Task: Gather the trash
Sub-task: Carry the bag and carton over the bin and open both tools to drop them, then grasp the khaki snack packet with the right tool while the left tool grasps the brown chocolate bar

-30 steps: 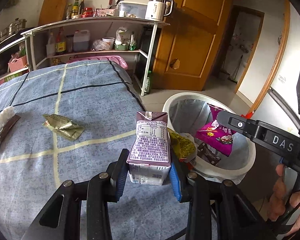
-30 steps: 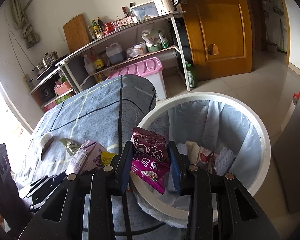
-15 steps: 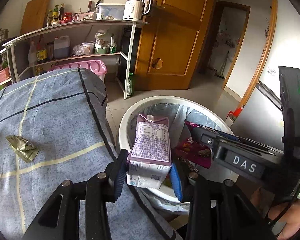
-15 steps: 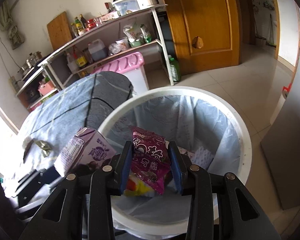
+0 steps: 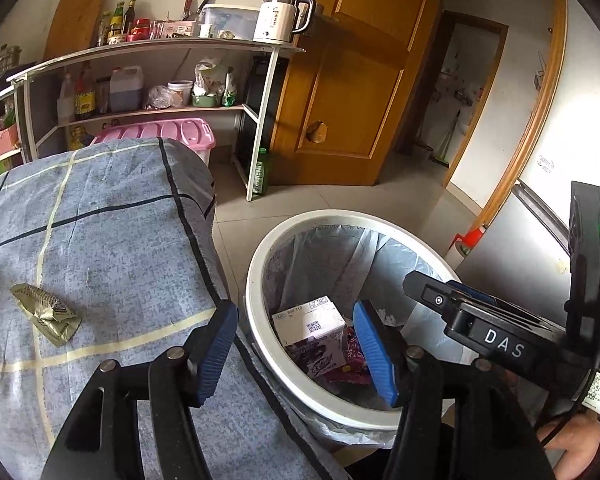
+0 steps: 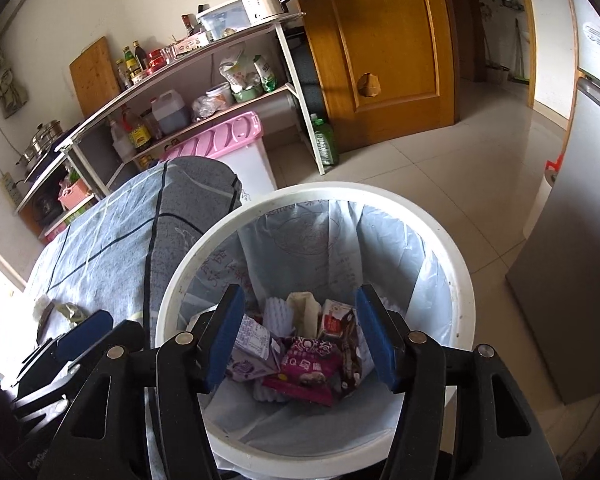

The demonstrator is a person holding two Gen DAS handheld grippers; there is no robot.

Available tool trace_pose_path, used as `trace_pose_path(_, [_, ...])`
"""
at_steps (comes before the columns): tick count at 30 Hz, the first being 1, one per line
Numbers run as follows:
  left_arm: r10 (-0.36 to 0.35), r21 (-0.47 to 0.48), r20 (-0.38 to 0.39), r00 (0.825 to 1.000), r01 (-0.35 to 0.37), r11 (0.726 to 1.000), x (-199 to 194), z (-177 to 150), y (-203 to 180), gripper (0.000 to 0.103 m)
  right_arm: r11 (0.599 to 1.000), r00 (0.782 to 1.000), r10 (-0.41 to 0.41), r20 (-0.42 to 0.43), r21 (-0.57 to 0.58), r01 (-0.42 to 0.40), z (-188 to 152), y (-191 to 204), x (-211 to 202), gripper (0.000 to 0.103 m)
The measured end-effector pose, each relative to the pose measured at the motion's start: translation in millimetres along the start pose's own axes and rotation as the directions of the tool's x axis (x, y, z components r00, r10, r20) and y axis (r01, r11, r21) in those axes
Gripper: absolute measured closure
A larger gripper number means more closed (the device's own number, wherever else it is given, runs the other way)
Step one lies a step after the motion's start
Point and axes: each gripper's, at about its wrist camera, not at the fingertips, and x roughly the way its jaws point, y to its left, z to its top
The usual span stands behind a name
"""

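Observation:
The white trash bin with a grey liner stands beside the table. My left gripper is open and empty over the bin's near rim. The purple milk carton lies inside the bin; in the right wrist view it lies next to the purple snack bag. My right gripper is open and empty above the bin. A crumpled green wrapper lies on the blue checked tablecloth.
A shelf rack with bottles and a kettle stands behind the table. A pink storage box, a wooden door and a grey fridge surround the bin. More scraps lie on the cloth.
Both grippers opened over the bin. The milk carton dropped from the left gripper and the snack bag from the right; both now lie in the bin.

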Motion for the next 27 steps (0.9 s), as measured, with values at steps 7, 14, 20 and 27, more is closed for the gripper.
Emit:
trace_pose_path(7, [0.034, 0.0, 0.036, 0.999, -0.034, 0.999, -17, 11, 9, 0.043, 1.0, 0.999, -0.009, 0.036, -0.016, 0.01, 7, 7, -13, 0.044])
trace_pose_path(14, [0.059, -0.038, 0.056, 0.997, -0.057, 0.998, -30, 20, 27, 0.043, 0.999, 0.999, -0.009, 0.054, -0.031, 0.011, 12, 17, -18, 0.044])
trace_pose_path(20, [0.091, -0.082, 0.077, 0.993, -0.085, 0.993, -40, 26, 53, 0.043, 0.998, 0.998, -0.009, 0.057, -0.064, 0.012, 13, 29, -18, 0.044])
trace_pose_path(27, [0.187, -0.127, 0.1, 0.977, -0.174, 0.977, -64, 24, 102, 0.043, 0.992, 0.997, 0.058, 0.042, -0.117, -0.053, 14, 65, -6, 0.044])
